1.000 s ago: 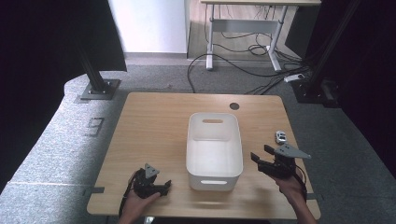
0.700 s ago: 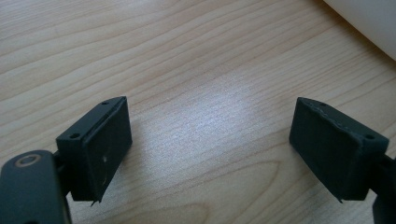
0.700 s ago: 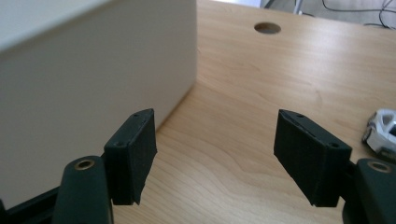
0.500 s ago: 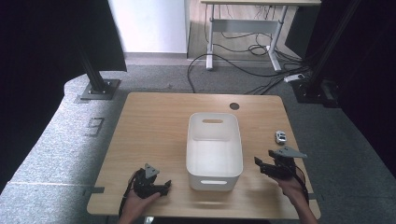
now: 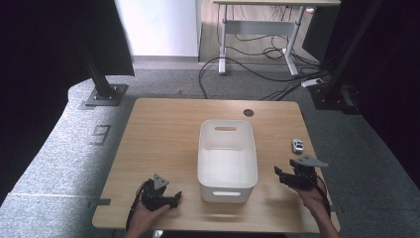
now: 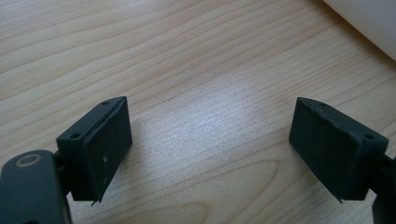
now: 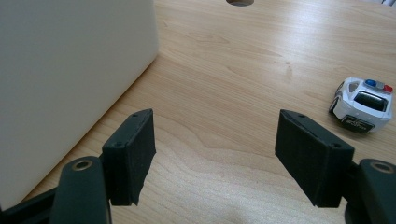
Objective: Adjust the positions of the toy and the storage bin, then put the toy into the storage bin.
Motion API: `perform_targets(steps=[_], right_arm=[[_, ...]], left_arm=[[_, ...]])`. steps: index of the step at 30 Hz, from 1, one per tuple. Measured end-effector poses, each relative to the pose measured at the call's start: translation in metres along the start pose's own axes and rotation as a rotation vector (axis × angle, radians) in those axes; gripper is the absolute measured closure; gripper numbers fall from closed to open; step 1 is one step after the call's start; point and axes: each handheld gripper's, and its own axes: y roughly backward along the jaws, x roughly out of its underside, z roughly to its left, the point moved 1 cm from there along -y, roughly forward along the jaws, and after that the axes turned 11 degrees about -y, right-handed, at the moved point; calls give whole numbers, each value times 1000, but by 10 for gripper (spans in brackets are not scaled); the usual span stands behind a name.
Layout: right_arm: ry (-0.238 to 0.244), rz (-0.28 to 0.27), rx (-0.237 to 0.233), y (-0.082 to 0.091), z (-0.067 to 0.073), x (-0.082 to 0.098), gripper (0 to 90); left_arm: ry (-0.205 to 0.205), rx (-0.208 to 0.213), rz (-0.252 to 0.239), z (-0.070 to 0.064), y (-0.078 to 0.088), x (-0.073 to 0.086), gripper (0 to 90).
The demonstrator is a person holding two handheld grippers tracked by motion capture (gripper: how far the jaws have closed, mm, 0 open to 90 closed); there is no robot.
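Observation:
A white plastic bin [image 5: 227, 191] stands in the middle of the wooden table [image 5: 163, 134]. A small white toy police car [image 5: 297, 145] sits to the bin's right, seen ahead and to the right of my right jaws as the car [image 7: 362, 105]. My right gripper [image 5: 278, 173] hovers low beside the bin's right wall [image 7: 70, 70]. This right gripper [image 7: 215, 154] is open; its jaws have just been opening, with nothing between them. My left gripper [image 5: 174, 198] rests near the front edge, left of the bin. Its jaws are wide apart over bare wood, so the left gripper [image 6: 210, 140] is open and empty.
A round cable hole [image 5: 248, 112] lies in the table's far side behind the bin. A corner of the bin [image 6: 369, 18] shows at the top right of the left gripper view. Beyond the table are a dark stand base [image 5: 101, 95], floor cables and a desk frame.
My right gripper has sunk a little toward the table beside the bin. The left gripper, the bin and the toy car have stayed in place.

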Motion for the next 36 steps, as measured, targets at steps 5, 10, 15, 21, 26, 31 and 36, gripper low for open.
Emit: perform_targets(steps=[5, 10, 15, 21, 26, 31, 36], right_arm=[[0, -5, 2, 1, -2, -1, 286], [-13, -15, 12, 3, -8, -3, 285], [-16, -18, 33, 3, -16, -4, 284], [-21, -22, 51, 2, -23, -3, 285], [-22, -11, 71, 0, -28, -1, 278], [-30, 0, 94, -1, -33, 0, 274], [-36, 6, 122, -2, -39, 1, 275]], left_arm=[[1, 0, 0, 0, 1, 1, 131], [2, -1, 2, 0, 1, 1, 131], [0, 1, 4, 0, 1, 1, 130], [0, 1, 3, 0, 1, 1, 131], [0, 1, 3, 0, 1, 1, 131], [-1, 2, 2, 0, 1, 1, 131], [-1, 2, 2, 0, 1, 1, 131]])
